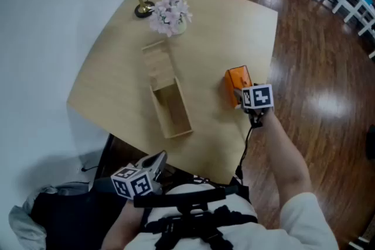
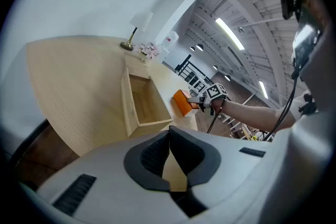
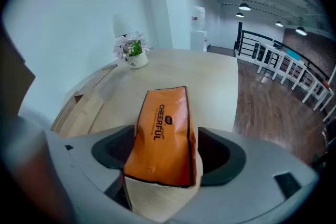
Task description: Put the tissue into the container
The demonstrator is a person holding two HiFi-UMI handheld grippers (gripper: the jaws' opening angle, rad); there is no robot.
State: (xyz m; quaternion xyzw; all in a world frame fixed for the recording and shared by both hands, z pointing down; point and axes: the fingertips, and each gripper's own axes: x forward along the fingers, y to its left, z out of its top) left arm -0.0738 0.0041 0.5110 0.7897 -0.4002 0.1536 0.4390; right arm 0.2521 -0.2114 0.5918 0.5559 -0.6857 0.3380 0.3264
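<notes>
An orange tissue pack (image 1: 237,84) (image 3: 165,134) lies flat on the pale wooden table (image 1: 111,79), near its right edge. My right gripper (image 1: 239,94) (image 3: 164,153) stands open around the pack's near end, one jaw on each side; the right pad shows a small gap. The container is a long open wooden box (image 1: 171,107) (image 2: 144,105) in the middle of the table, and it looks empty. My left gripper (image 1: 156,161) (image 2: 169,136) hangs below the table's near edge, close to my body. Its pads meet at the tips and hold nothing.
The box's lid (image 1: 158,61) lies flat at its far end. A pot of pink flowers (image 1: 170,14) and a lamp base (image 1: 142,9) stand at the far edge. Dark wood floor (image 1: 316,67) lies right of the table, a dark bag (image 1: 64,213) at bottom left.
</notes>
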